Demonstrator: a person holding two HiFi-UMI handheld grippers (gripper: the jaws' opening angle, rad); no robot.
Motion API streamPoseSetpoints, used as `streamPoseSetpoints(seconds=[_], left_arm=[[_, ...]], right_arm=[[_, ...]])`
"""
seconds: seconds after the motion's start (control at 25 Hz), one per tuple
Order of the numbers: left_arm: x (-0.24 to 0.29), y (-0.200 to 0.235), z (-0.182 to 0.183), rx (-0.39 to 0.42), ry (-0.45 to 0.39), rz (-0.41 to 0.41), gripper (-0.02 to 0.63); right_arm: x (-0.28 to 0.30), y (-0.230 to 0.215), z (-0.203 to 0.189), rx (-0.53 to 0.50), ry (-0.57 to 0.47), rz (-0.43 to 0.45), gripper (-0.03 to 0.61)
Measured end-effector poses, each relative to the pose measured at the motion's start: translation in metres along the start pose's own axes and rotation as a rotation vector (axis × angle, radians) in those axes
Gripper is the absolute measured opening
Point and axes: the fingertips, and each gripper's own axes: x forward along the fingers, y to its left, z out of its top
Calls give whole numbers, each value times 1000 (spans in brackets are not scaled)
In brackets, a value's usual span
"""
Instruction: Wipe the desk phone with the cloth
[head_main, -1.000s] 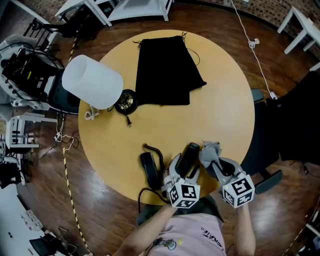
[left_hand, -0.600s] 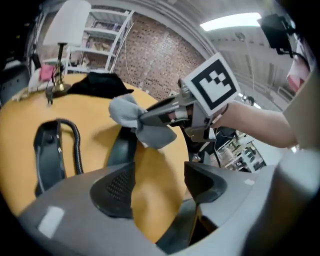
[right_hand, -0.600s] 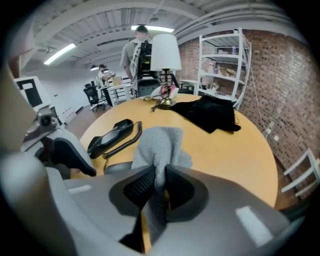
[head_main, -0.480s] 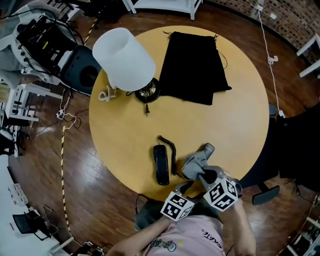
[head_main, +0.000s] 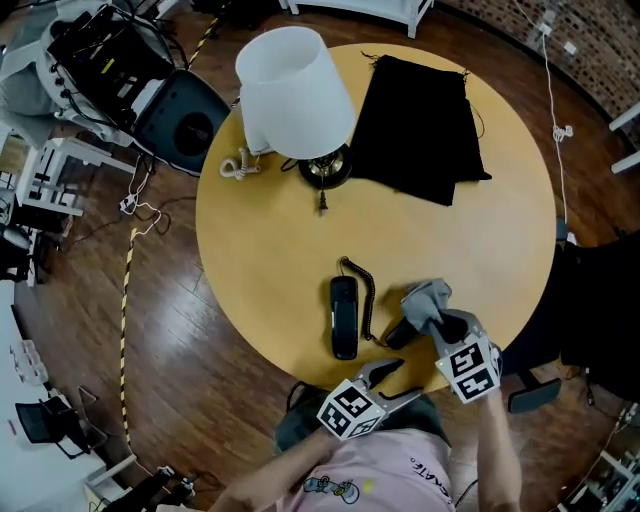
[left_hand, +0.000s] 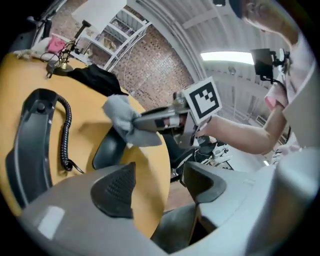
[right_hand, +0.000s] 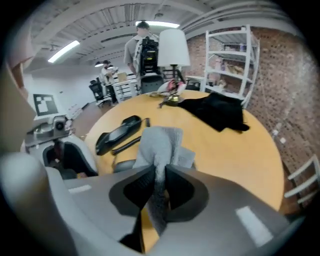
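Observation:
The black desk phone base (head_main: 344, 315) lies on the round yellow table (head_main: 280, 260) with its coiled cord (head_main: 368, 298) beside it. The handset (head_main: 398, 332) lies just right of it, near the front edge. My right gripper (head_main: 438, 322) is shut on a grey cloth (head_main: 424, 298), which hangs over the handset's far end. In the right gripper view the cloth (right_hand: 157, 142) is pinched between the pads. My left gripper (head_main: 400, 381) hovers at the table's near edge; its jaws have just been closing, stand apart and hold nothing. From the left gripper view I see the handset (left_hand: 106, 148) and the cloth (left_hand: 121, 116).
A white-shaded lamp (head_main: 296, 92) stands at the table's far left, and a black fabric (head_main: 422, 128) lies at the far right. A chair (head_main: 528, 390) is at the right edge. Cables and equipment cover the floor on the left. A person (right_hand: 142, 50) stands far behind the table.
My left gripper has come off the handset and drawn back to the near edge. The handset now lies on the table. My right gripper has brought the cloth down onto it.

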Motion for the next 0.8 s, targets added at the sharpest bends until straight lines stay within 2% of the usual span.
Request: streamPoseSetpoints(seconds=[0.08, 0.12, 0.16, 0.24, 0.32, 0.4, 0.48, 0.56, 0.64, 0.76, 0.8], left_arm=[[-10, -10, 17, 37, -40, -20, 308], [-21, -12, 19, 60, -53, -24, 307], [-39, -12, 15, 88, -61, -21, 294], [-85, -2, -16, 159, -61, 9, 242], [-121, 16, -55, 221, -44, 62, 241], [-132, 33, -78, 240, -22, 103, 241], [-128, 44, -87, 230, -11, 115, 241], [-121, 51, -89, 222, -12, 125, 241], [-114, 59, -88, 231, -11, 153, 241], [-110, 75, -88, 241, -4, 191, 242], [-110, 77, -89, 244, 4, 191, 241]], right_arm=[[-1, 47, -7, -121, 52, 212, 62], [-4, 71, -10, -165, 67, 286, 63], [-6, 91, -9, -179, 65, 320, 63], [2, 123, 15, -160, 15, 296, 63], [21, 143, 59, -167, -57, 223, 62], [48, 143, 104, -202, -92, 140, 61], [83, 137, 128, -243, -59, 75, 61], [110, 144, 123, -288, 53, 71, 61], [110, 172, 103, -333, 145, 164, 61], [90, 227, 57, -363, 259, 391, 61], [88, 237, 47, -358, 285, 438, 62]])
